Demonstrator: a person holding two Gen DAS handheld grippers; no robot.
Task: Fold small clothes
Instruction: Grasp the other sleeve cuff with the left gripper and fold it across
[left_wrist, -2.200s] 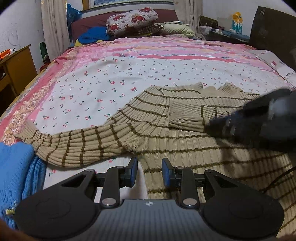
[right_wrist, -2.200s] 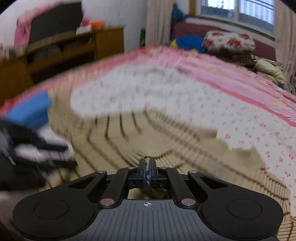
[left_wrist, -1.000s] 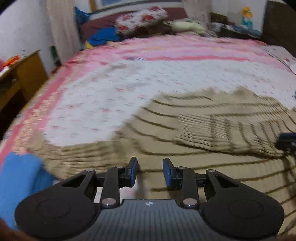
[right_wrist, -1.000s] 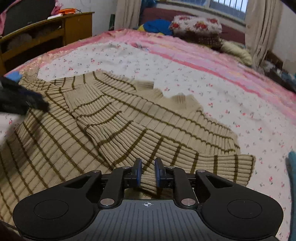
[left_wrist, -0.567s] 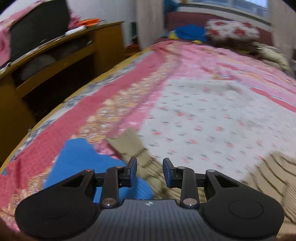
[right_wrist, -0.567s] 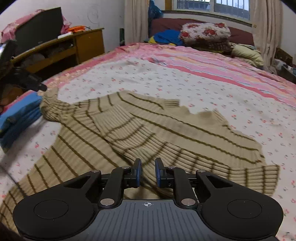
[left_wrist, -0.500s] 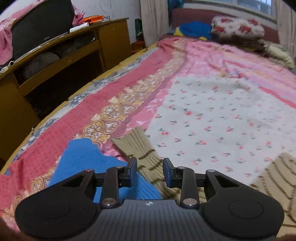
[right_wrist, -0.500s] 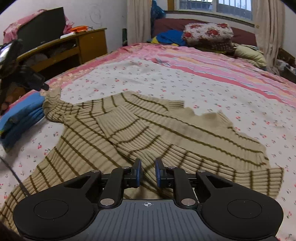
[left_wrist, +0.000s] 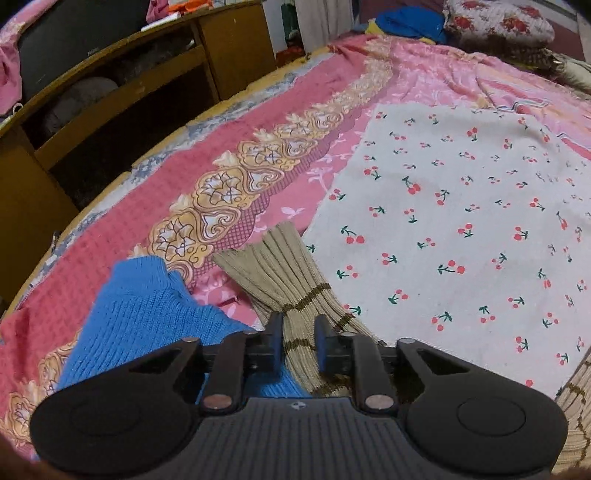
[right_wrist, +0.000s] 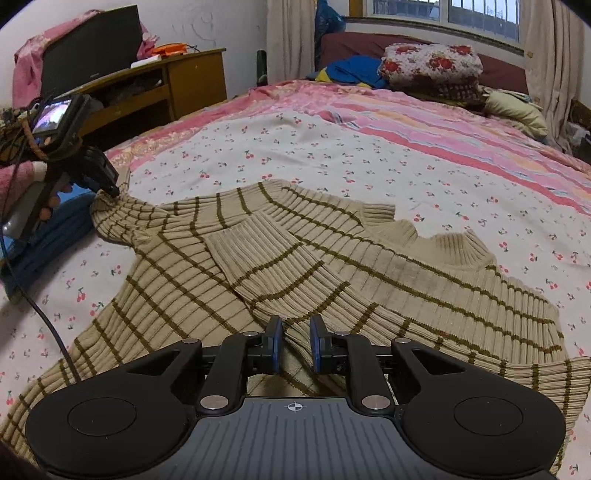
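A beige ribbed sweater with brown stripes lies flat on the cherry-print sheet. One sleeve is folded across its chest. The other sleeve stretches out to the left, its cuff reaching the pink bed cover. My left gripper is closing on that sleeve just behind the cuff, with the knit filling the gap between its pads. In the right wrist view the left gripper touches the sleeve's end. My right gripper hovers over the sweater's lower front, slightly open and holding nothing.
A folded blue knit lies right beside the sleeve cuff on the left. A wooden cabinet stands past the bed's left edge. Pillows and bedding sit at the headboard. A black cable trails over the sheet.
My left gripper swung left from the sweater's body to the outstretched sleeve, dropped onto it near the cuff and narrowed its jaws on it. The right gripper shifted only slightly.
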